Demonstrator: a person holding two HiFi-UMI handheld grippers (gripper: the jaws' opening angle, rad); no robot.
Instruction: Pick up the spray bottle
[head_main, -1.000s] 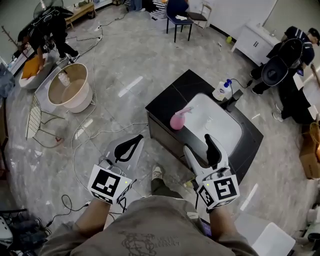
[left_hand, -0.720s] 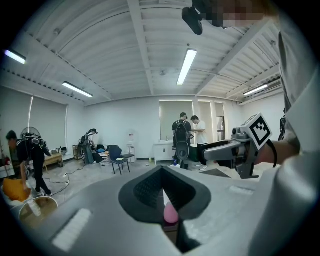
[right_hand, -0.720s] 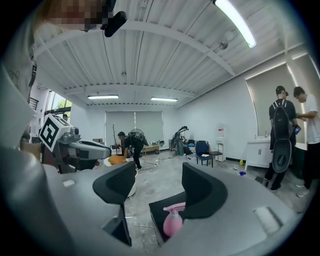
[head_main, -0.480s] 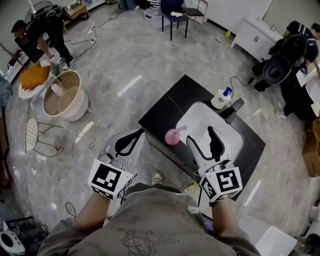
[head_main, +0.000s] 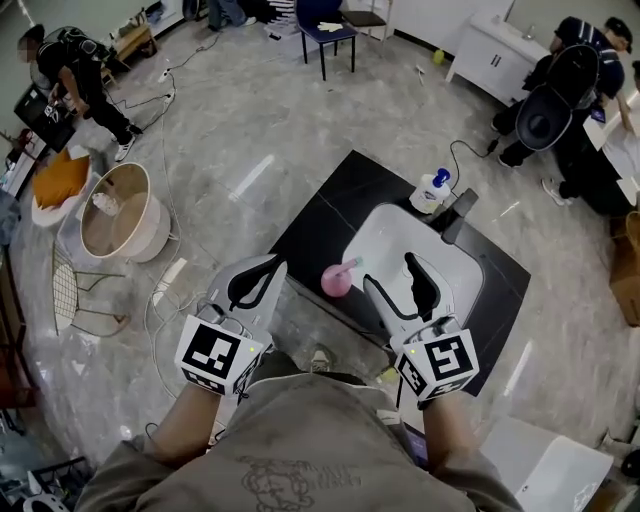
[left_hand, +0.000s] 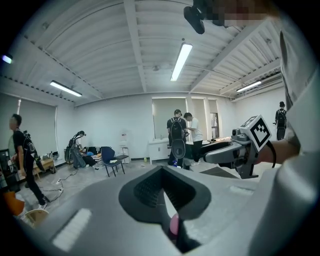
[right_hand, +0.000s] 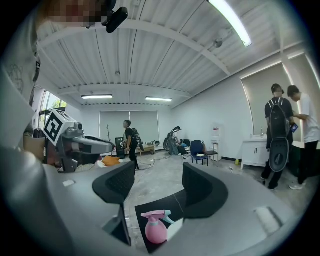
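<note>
Roughly by size: black glossy counter (head_main: 330, 215), hard and flat; white smooth sink basin (head_main: 388, 226) sunk in it. Right gripper (right_hand: 159, 184) jaws wide apart, empty; left gripper (left_hand: 164, 191) jaws seem together, empty. Pink spray bottle (head_main: 336, 280) upright on counter edge beside basin, ahead of right jaws. Plastic, probably light, round belly slippery; better take narrow neck under trigger.

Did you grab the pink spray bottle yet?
Not yet. Done: nothing; the pink plastic spray bottle stands on the black countertop, untouched. In hand: the right gripper is open, aimed at it, short of it. To do: reach it, close, lift.
</note>
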